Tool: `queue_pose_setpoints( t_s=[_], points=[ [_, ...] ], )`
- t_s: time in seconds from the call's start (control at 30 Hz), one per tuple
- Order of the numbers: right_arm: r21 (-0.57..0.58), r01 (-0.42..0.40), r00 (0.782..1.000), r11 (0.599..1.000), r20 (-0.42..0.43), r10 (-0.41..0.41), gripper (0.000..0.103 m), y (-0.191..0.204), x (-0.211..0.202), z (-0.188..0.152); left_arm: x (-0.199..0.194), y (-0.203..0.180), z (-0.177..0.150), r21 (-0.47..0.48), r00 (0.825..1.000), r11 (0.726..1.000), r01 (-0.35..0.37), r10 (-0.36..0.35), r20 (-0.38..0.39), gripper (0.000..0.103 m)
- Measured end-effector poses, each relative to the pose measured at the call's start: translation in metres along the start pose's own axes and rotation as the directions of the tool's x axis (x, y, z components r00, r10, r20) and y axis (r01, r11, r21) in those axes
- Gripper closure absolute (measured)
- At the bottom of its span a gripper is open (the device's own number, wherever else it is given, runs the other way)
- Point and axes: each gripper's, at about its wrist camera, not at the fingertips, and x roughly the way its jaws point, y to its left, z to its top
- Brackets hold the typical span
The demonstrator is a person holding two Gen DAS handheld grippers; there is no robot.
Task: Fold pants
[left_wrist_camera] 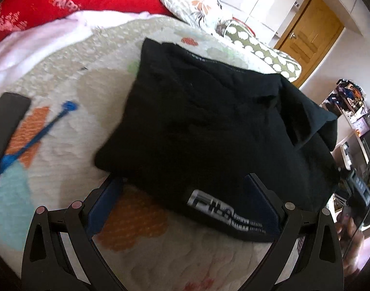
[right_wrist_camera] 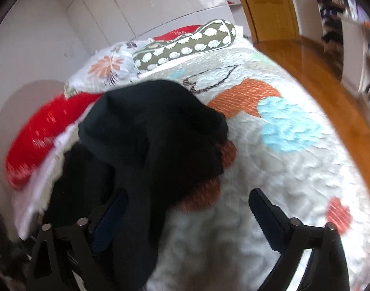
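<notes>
Black pants (left_wrist_camera: 204,131) lie folded in a thick stack on the quilted bed cover (left_wrist_camera: 71,77), a white logo (left_wrist_camera: 223,211) on the near edge. My left gripper (left_wrist_camera: 182,191) is open, its fingers set wide on either side of the near edge of the pants. In the right wrist view the pants (right_wrist_camera: 156,131) are a bunched black heap on the bed cover (right_wrist_camera: 294,169). My right gripper (right_wrist_camera: 185,206) is open, and a fold of the pants hangs down between its fingers, close to the left finger (right_wrist_camera: 112,213).
A red cushion (left_wrist_camera: 63,2), a floral pillow (left_wrist_camera: 189,2) and a green dotted bolster (right_wrist_camera: 185,43) lie at the head of the bed. A blue stick (left_wrist_camera: 39,135) and a dark flat object (left_wrist_camera: 8,118) lie left of the pants. Wooden floor (right_wrist_camera: 318,72) and shelves are on the right.
</notes>
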Motion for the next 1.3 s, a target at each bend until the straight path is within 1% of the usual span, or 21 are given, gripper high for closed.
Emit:
queue_pose_setpoints(
  t_s=[0.07,0.1,0.13,0.17,0.2,0.23,0.27,0.3,0.47,0.57,0.63,0.7,0.8,0.83,0.9,0.97,1.07,1.13,1.2,1.23,1.3],
  points=[
    [0.056,-0.044,0.999,0.997,0.004,0.043,0.047,-0.008,0.012,0.006,0.007,-0.005,0.004,0.004,1.000,1.000,-0.007,0.007,-0.004,0.003],
    [0.073,-0.043,0.999,0.996,0.018,0.042,0.053,-0.011,0.016,0.007,0.008,-0.007,0.006,0.009,1.000,1.000,-0.004,0.004,-0.001,0.010],
    [0.085,-0.049,0.999,0.995,0.028,0.047,0.064,-0.013,0.016,0.008,0.009,-0.010,0.007,0.020,1.000,1.000,0.003,-0.003,0.004,0.032],
    [0.099,-0.063,0.998,0.993,0.034,0.060,0.073,-0.015,0.016,0.009,0.011,-0.013,0.009,0.034,1.000,0.999,0.015,-0.015,0.002,0.047],
    [0.111,-0.079,0.996,0.991,0.041,0.075,0.078,-0.016,0.014,0.010,0.015,-0.015,0.010,0.038,0.999,0.999,0.032,-0.032,-0.008,0.075],
    [0.112,-0.085,0.995,0.990,0.054,0.079,0.086,-0.015,0.009,0.010,0.017,-0.016,0.012,0.034,0.998,0.998,0.060,-0.060,-0.022,0.089],
    [0.104,-0.082,0.994,0.991,0.074,0.074,0.087,-0.013,0.001,0.009,0.017,-0.017,0.014,0.028,0.996,0.996,0.083,-0.082,-0.031,0.090],
    [0.091,-0.078,0.993,0.993,0.093,0.069,0.087,-0.010,-0.008,0.010,0.013,-0.019,0.016,0.034,0.997,0.996,0.081,-0.080,-0.021,0.091],
    [-0.003,-0.046,0.986,0.999,0.158,0.046,0.088,0.015,-0.067,0.000,-0.039,-0.012,0.023,0.094,0.992,0.992,0.086,-0.094,0.082,0.093],
    [-0.066,-0.062,0.987,0.996,0.146,0.071,0.088,0.032,-0.099,-0.022,-0.063,0.009,0.025,0.105,0.991,0.993,0.059,-0.070,0.110,0.093],
    [-0.108,-0.020,0.991,0.994,0.126,0.034,0.088,0.035,-0.112,-0.045,-0.065,0.026,0.024,0.095,0.994,0.995,0.030,-0.039,0.097,0.093],
    [-0.080,0.018,0.997,0.997,0.072,-0.012,0.087,0.023,-0.111,-0.067,-0.054,0.042,0.015,0.084,0.998,0.996,-0.011,0.006,0.061,0.093],
    [0.015,0.073,0.997,0.997,-0.015,-0.073,0.085,-0.013,-0.105,-0.088,-0.036,0.052,0.001,0.065,0.999,0.997,-0.034,0.034,0.002,0.093],
    [0.044,0.099,0.995,0.994,-0.014,-0.098,0.083,-0.024,-0.109,-0.092,-0.036,0.054,-0.004,0.068,0.999,0.997,-0.044,0.044,0.001,0.093],
    [0.094,0.115,0.993,0.989,0.019,-0.117,0.075,-0.041,-0.123,-0.092,-0.040,0.052,-0.011,0.075,0.998,0.996,-0.057,0.055,0.019,0.093],
    [0.102,0.172,0.982,0.980,0.063,-0.179,0.059,-0.048,-0.136,-0.088,-0.041,0.049,-0.009,0.073,0.998,0.995,-0.065,0.063,0.025,0.093],
    [0.089,0.220,0.969,0.971,0.093,-0.228,0.058,-0.057,-0.136,-0.076,-0.038,0.046,-0.011,0.073,0.997,0.994,-0.082,0.081,0.022,0.093],
    [0.062,0.217,0.972,0.974,0.073,-0.221,0.058,-0.056,-0.122,-0.065,-0.038,0.046,-0.012,0.077,0.996,0.993,-0.093,0.092,0.020,0.093],
    [0.012,0.194,0.980,0.981,0.039,-0.194,0.058,-0.039,-0.100,-0.063,-0.037,0.044,-0.010,0.080,0.995,0.992,-0.101,0.100,0.019,0.093],
    [-0.005,0.164,0.986,0.986,0.033,-0.163,0.058,-0.029,-0.095,-0.067,-0.038,0.043,-0.011,0.082,0.994,0.991,-0.104,0.103,0.020,0.093],
    [-0.087,0.048,0.999,0.995,0.022,-0.046,0.058,0.010,-0.078,-0.075,-0.037,0.042,-0.010,0.084,0.994,0.990,-0.111,0.110,0.016,0.093]
  ],
)
